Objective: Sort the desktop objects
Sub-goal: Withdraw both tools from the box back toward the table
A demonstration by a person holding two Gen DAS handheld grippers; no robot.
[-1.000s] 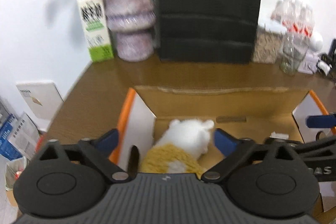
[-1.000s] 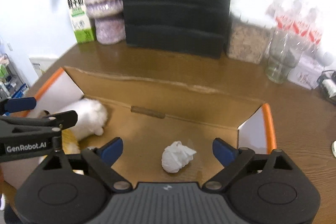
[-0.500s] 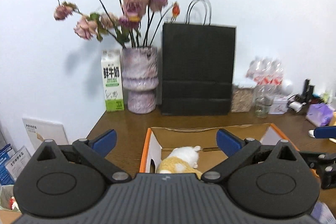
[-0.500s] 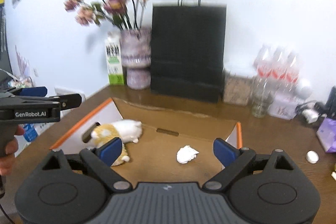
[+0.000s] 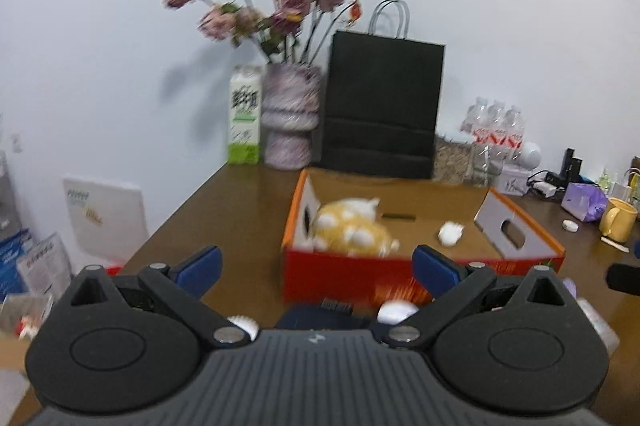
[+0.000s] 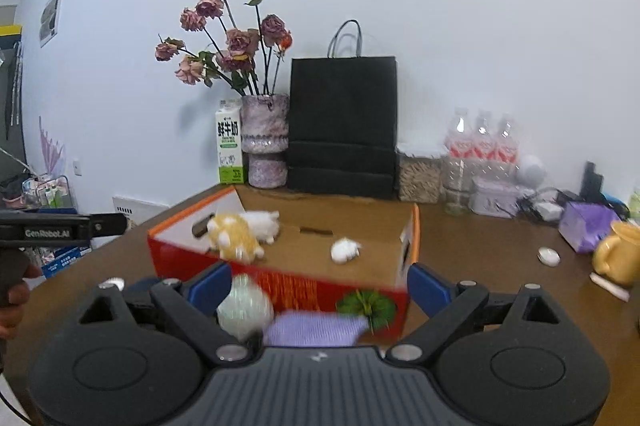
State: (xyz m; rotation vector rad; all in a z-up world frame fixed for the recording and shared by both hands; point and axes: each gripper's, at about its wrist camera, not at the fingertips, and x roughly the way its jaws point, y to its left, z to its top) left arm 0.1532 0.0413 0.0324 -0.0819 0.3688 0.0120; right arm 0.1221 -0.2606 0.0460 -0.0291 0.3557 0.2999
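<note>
- Both tongs, left (image 5: 316, 268) and right (image 6: 320, 284), I held apart, empty, short of the box (image 5: 400, 276).
- Plush (image 5: 352, 232) and tissue (image 5: 450, 233) lay inside.
- Next, I judged: grab the purple cloth (image 6: 316, 328) on the tabletop (image 5: 224, 210).

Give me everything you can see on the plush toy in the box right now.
The plush toy is a soft, fuzzy animal, yellow with white patches and a white front end with small ears. It lies on its side on the cardboard floor of the red-and-orange box, at its left end, close against the white end flap with the handle slot. Neither gripper touches it; the crumpled white wad lies apart.
</note>
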